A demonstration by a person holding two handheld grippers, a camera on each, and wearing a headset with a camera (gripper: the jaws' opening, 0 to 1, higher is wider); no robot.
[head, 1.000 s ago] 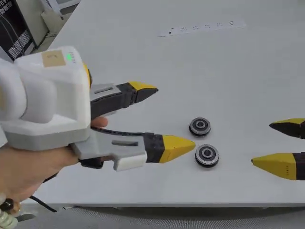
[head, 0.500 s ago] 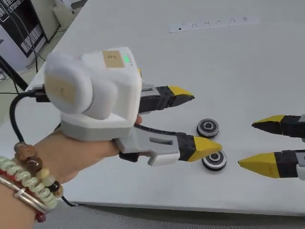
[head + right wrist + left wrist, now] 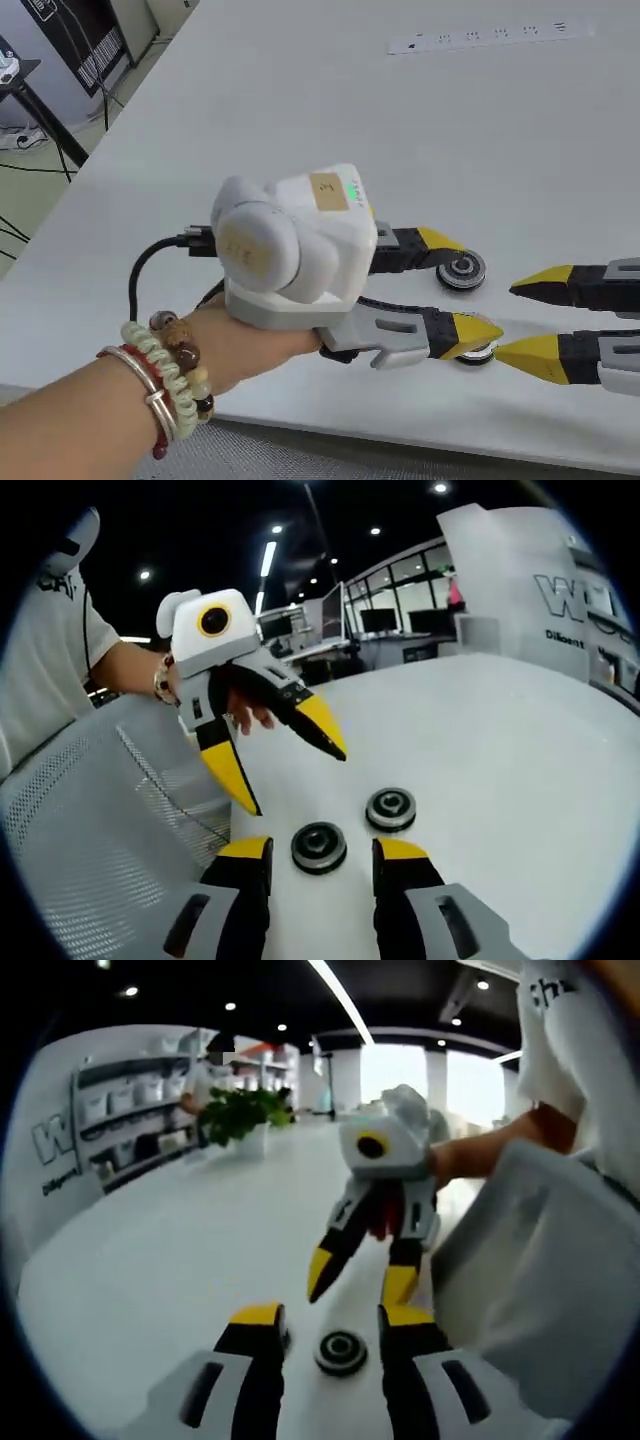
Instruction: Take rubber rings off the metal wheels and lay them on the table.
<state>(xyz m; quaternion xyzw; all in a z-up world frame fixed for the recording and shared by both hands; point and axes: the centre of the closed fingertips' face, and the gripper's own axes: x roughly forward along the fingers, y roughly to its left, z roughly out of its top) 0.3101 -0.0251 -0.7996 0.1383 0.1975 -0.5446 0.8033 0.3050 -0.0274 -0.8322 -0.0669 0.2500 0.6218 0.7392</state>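
Both grippers had their fingers spread and held nothing. The left gripper [image 3: 480, 287], carried by a hand [image 3: 240, 350] wearing bead bracelets, pointed in from the left, and the right gripper [image 3: 505, 319] faced it from the right, tips close together over the white counter [image 3: 300, 120]. In each gripper view the near wheel [image 3: 319, 847] sat low between that gripper's own open fingers. The far wheel [image 3: 391, 808] lay just beyond it, beside the left gripper's far finger. The near wheel's dark rubber ring [image 3: 298, 852] looked to be on its metal hub. To do this step well, I judged that one gripper should close on the wheel's body and pin it flat. The other should then catch only the ring's outer edge and roll it off gently, without knocking the far wheel.
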